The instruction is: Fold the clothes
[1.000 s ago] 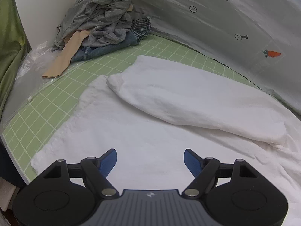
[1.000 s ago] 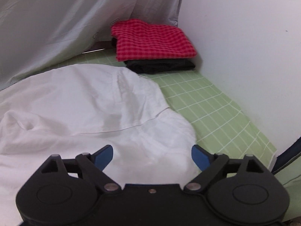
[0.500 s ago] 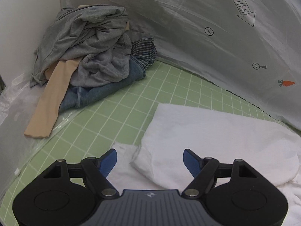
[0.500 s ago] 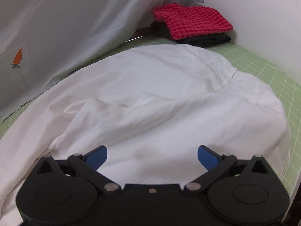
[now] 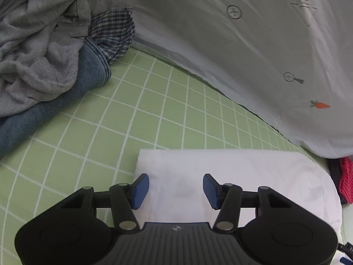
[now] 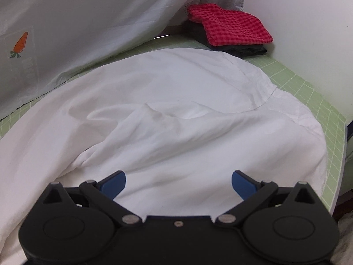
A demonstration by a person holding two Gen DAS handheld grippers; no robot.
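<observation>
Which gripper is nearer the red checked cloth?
Right, as far as the views show. The right gripper faces the red checked cloth across the white garment. From the left gripper, jaws closing over the garment's corner, the cloth shows only at the frame's right edge.

green grid mat (image 5: pixel 154 110) is seen spread over the surface | grey sheet (image 5: pixel 242 44), printed with a carrot (image 5: pixel 321 105) and circled marks, is hung along the mat's far edge | white wall (image 6: pixel 308 33) is seen at the mat's right side in the right wrist view
</observation>
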